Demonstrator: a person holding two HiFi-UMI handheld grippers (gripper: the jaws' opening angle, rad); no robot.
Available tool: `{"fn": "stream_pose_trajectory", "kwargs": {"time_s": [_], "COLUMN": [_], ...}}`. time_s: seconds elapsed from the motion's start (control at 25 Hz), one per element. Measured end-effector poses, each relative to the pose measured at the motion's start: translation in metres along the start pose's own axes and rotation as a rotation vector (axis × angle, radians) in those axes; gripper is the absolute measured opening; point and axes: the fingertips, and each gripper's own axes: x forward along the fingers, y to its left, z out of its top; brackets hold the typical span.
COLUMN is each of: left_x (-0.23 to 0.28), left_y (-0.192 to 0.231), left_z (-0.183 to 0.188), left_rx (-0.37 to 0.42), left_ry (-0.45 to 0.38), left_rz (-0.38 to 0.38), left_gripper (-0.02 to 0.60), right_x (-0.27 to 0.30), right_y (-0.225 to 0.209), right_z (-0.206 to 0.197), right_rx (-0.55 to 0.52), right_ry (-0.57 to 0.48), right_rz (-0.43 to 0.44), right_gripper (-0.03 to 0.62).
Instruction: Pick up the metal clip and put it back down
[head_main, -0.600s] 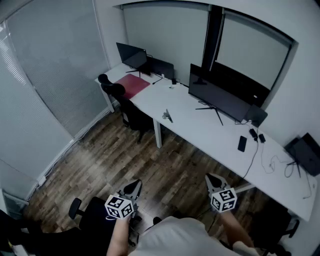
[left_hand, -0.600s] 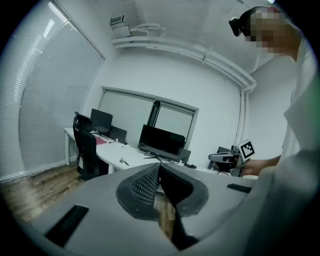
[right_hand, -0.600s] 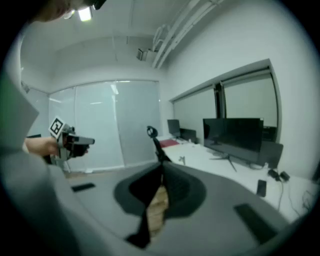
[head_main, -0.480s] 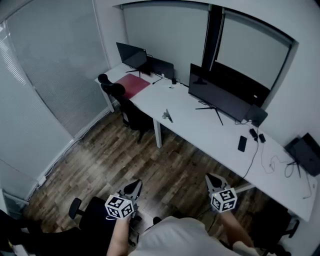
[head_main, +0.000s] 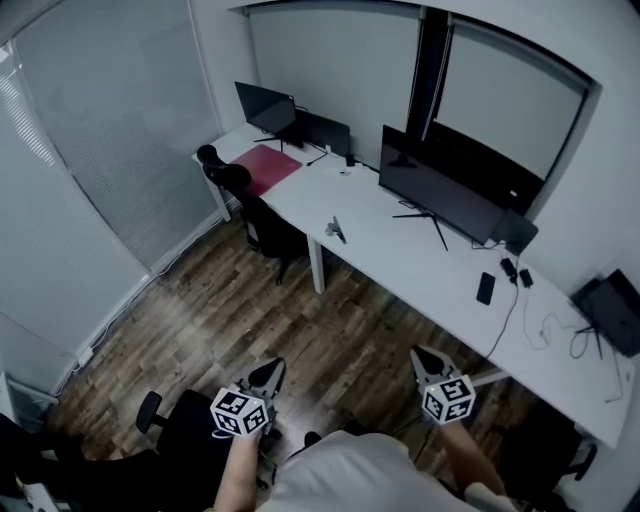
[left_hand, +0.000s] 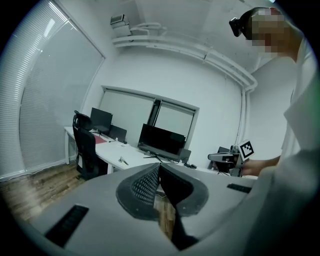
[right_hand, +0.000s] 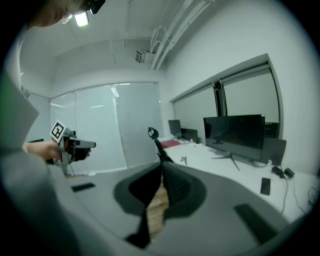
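Metal clip (head_main: 336, 231) lies on the white desk (head_main: 400, 262), well ahead of both grippers and touching neither. Left gripper (head_main: 270, 370) and right gripper (head_main: 422, 355) have jaws closed together, empty, above the wood floor (head_main: 230, 300).

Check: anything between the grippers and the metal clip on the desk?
Nothing visible does. Only wood floor lies between the left gripper, the right gripper and the white desk; the metal clip lies near its front edge. The black chair stands off to the left.
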Motion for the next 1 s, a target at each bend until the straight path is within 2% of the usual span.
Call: {"fn": "stream_pose_trajectory", "kwargs": {"time_s": [1.0], "left_x": [0.046], "left_y": [-0.041], "left_z": [-0.012], "left_rx": [-0.007], "left_ry": [-0.016], "left_rz": [0.075], "left_gripper": [0.032], "right_x": [0.015], "right_y": [-0.067], "right_z": [-0.015], "right_rx": [-0.02], "right_ry": [0.054], "right_rz": [0.054], "right_gripper": [0.036]}}
